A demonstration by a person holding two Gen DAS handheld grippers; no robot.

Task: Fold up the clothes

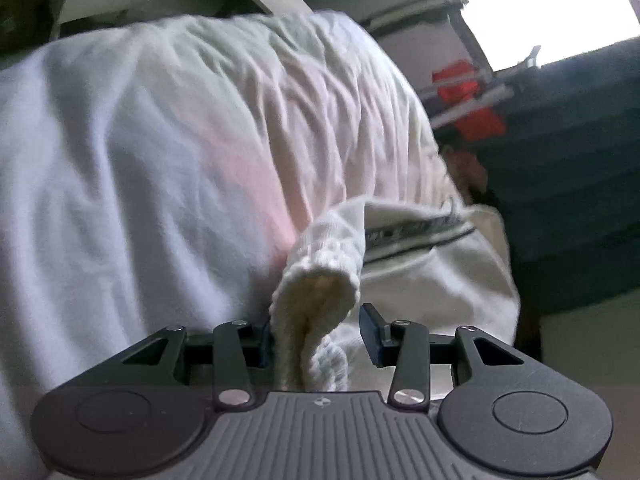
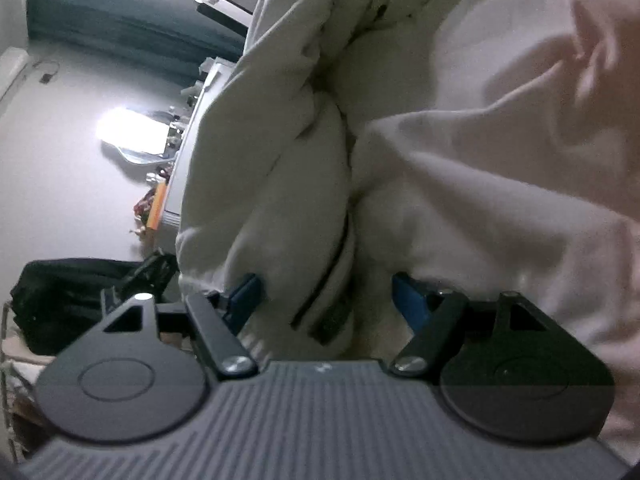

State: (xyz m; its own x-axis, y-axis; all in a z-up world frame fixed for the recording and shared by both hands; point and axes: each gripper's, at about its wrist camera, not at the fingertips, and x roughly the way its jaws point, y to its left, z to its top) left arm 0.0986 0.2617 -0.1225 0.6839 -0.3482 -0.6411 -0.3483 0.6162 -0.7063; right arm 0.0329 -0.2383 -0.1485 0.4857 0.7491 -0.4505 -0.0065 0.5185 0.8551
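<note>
Since the left gripper [image 1: 318, 330] sits part-open around the ribbed cuff [image 1: 320, 276] and the right gripper [image 2: 326, 300] gapes over the cream garment [image 2: 280, 168], nothing's pinched, so the fold could slump.

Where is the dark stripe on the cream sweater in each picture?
Left wrist: dark stripe right of centre, just beyond the ribbed cuff.
Right wrist: low in the middle, between the right tongs.
Shared landmark: pale pinkish cloth beside the sweater.
</note>
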